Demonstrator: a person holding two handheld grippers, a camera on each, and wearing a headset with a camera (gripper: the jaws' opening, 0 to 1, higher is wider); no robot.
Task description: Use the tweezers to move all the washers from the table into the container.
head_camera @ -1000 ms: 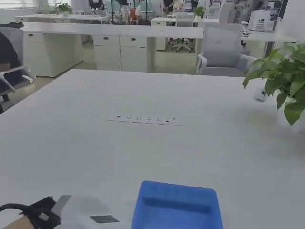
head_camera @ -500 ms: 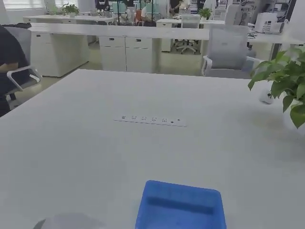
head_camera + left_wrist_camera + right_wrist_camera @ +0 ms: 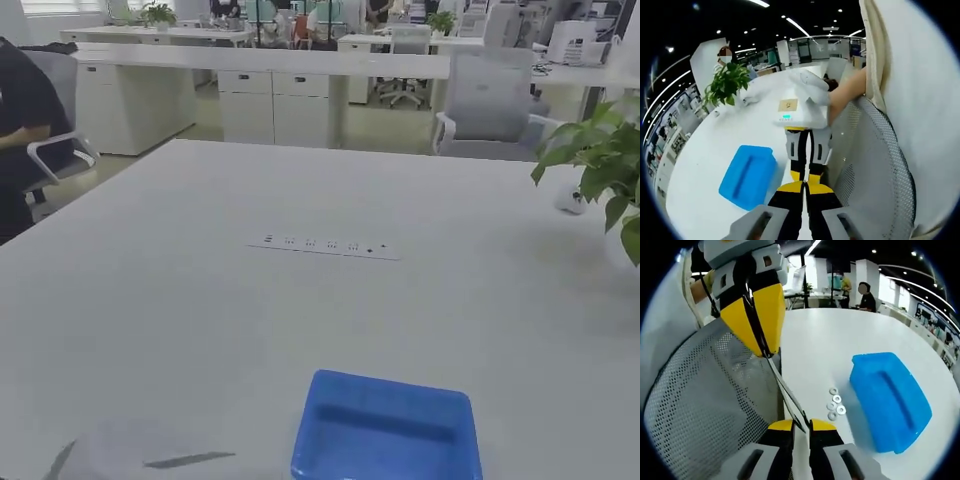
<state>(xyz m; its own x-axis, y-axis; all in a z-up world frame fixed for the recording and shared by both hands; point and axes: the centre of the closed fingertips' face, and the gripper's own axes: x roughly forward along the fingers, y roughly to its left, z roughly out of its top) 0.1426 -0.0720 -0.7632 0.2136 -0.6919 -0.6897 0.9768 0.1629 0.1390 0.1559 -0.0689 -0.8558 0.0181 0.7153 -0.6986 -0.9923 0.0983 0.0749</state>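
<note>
Several small metal washers (image 3: 835,404) lie on the white table (image 3: 200,320), just beside the blue container (image 3: 890,400). That container also sits at the near edge of the head view (image 3: 385,430) and in the left gripper view (image 3: 747,175). Thin metal tweezers (image 3: 785,390) run between the two grippers, which meet tip to tip over a mesh chair back. My right gripper (image 3: 800,429) is shut on one end of them. My left gripper (image 3: 767,352) is shut on the other end. The left gripper's own jaws (image 3: 805,187) face the right gripper (image 3: 805,172).
A grey mesh chair back (image 3: 705,405) lies under both grippers at the table's near edge. A power strip (image 3: 325,246) is set into the table's middle. A potted plant (image 3: 600,170) stands at the right. Desks, chairs and a seated person (image 3: 20,130) are beyond.
A gripper seen at the head view's lower left a second ago has dropped below the bottom edge. The head camera has shifted slightly; the container and table stay put.
</note>
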